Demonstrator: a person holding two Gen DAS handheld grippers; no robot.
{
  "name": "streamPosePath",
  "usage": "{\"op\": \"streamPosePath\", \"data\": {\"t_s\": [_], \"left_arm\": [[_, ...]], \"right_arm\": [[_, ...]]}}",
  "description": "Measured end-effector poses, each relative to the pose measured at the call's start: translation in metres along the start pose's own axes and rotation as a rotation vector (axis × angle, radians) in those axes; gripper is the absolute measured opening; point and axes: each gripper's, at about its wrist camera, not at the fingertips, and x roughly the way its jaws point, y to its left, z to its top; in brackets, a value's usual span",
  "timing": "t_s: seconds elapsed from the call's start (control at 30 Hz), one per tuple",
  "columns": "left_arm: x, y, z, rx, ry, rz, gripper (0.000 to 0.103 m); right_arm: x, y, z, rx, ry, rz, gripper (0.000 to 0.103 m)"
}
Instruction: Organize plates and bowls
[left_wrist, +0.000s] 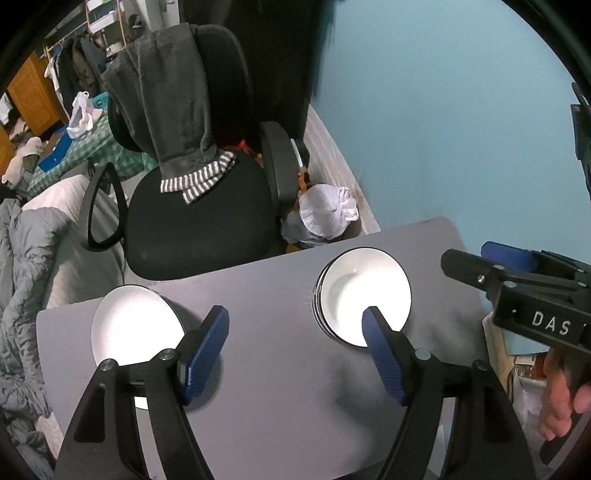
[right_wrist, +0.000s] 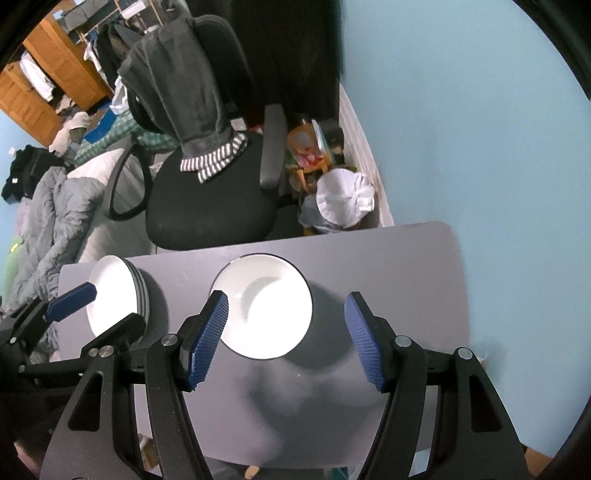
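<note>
The grey desk carries 2 stacks, both lying flat with white faces up; being round, neither has a long axis or points any way. The stack of plates sits at the desk's far left corner, its rim overhanging the left edge slightly. The stack of bowls rests near the middle of the far edge, well apart from the plates, with grey rims layered down its side in the left wrist view.

My left gripper hangs above the bare desk between the 2 stacks, jaws wide, nothing between them; its left finger overlaps the plates' near rim and its right finger crosses the bowls' near rim. My right gripper hovers over the desk just right of the bowls, jaws also wide and empty, its left finger covering the bowls' left rim.

The plates' near part is hidden behind my left gripper's body in both views. I cannot count the pieces in either stack.
</note>
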Motion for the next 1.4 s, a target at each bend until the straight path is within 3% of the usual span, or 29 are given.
{"op": "streamPosePath", "data": {"t_s": [0.83,1.1,1.4], "left_arm": [[-0.002,0.000,-0.003,-0.001,0.026,-0.009,0.078],[0.016,0.000,-0.003,-0.039,0.055,-0.021,0.078],[0.047,-0.003,0.004,-0.076,0.111,-0.012,0.078]], "right_arm": [[-0.024,-0.006,0.006,-0.149,-0.107,-0.022,0.066],[-0.008,-0.017,0.012,-0.169,-0.067,-0.009,0.066],[0.026,-0.030,0.023,-0.195,0.054,0.038,0.066]]}}
